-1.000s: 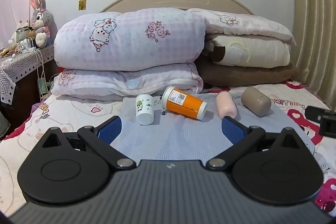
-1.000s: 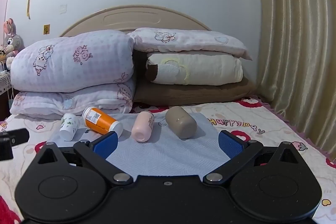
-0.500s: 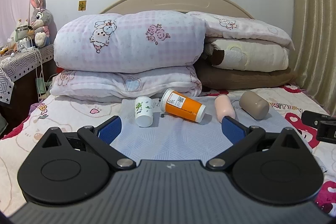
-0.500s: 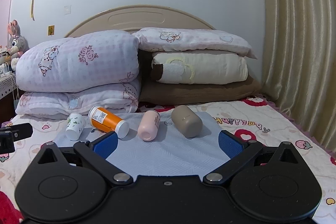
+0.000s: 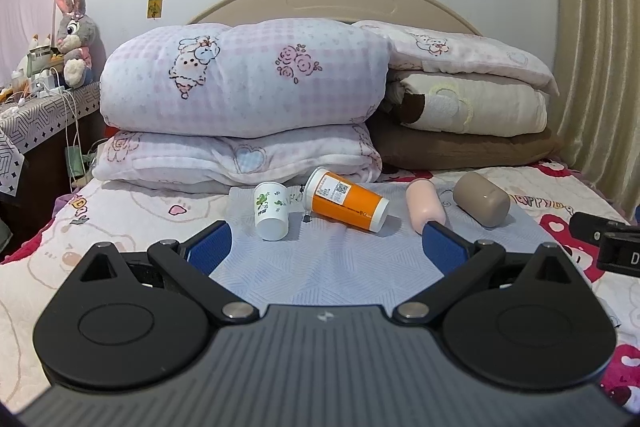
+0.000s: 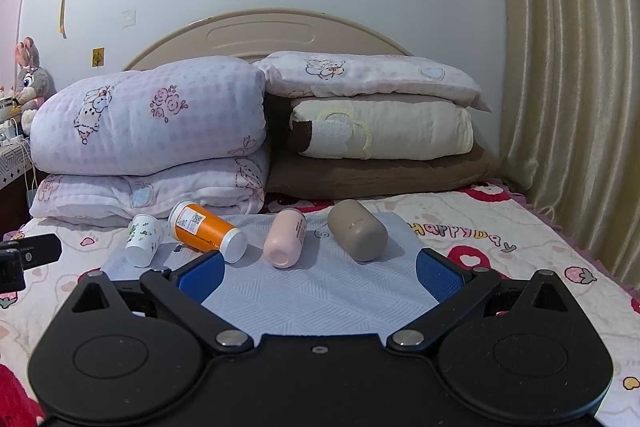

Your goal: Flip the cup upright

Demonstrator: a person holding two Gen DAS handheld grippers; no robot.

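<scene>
Several cups lie on their sides on a pale blue mat (image 5: 328, 267) (image 6: 320, 291) on the bed. From left to right: a small white floral cup (image 5: 271, 215) (image 6: 144, 240), an orange cup (image 5: 346, 205) (image 6: 206, 231), a pink cup (image 5: 425, 207) (image 6: 285, 243) and a taupe cup (image 5: 482, 199) (image 6: 357, 235). My left gripper (image 5: 326, 247) is open and empty, short of the white and orange cups. My right gripper (image 6: 320, 273) is open and empty, short of the pink and taupe cups.
Folded quilts and pillows (image 5: 244, 99) (image 6: 380, 127) are stacked behind the cups against the headboard. A side table with a plush rabbit (image 5: 74, 35) stands at the left. Curtains (image 6: 568, 87) hang at the right. The other gripper's tip shows at the frame edges (image 5: 608, 239) (image 6: 24, 259).
Both views have drifted slightly: the cups sit a little lower and nearer the fingers in the right wrist view. The cups have not moved. Both grippers stay open.
</scene>
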